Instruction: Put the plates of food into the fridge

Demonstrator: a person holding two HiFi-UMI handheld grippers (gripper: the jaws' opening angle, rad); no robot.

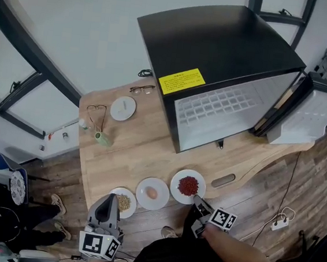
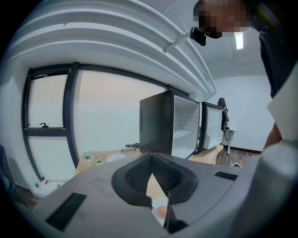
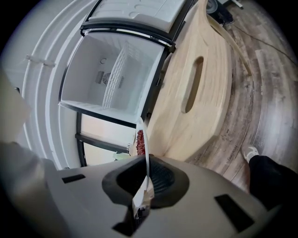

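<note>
Three round white plates sit on the wooden table (image 1: 132,147). The right gripper (image 1: 198,201) is clamped on the thin rim of the red-food plate (image 1: 175,188); the egg plate (image 1: 144,185) and beige-food plate (image 1: 129,211) lie toward the left gripper (image 1: 109,203), jaws together, empty. Ahead stands the open black fridge (image 1: 218,52), white inside

No words or numbers could be read. Well ahead of the right gripper (image 1: 198,202), a yellow label (image 1: 182,80) on the fridge (image 1: 219,40) top carried dark print too small to make out. The right cube (image 1: 223,218) and left cube (image 1: 99,244) bore only black-and-white square markers, no letters.
</note>
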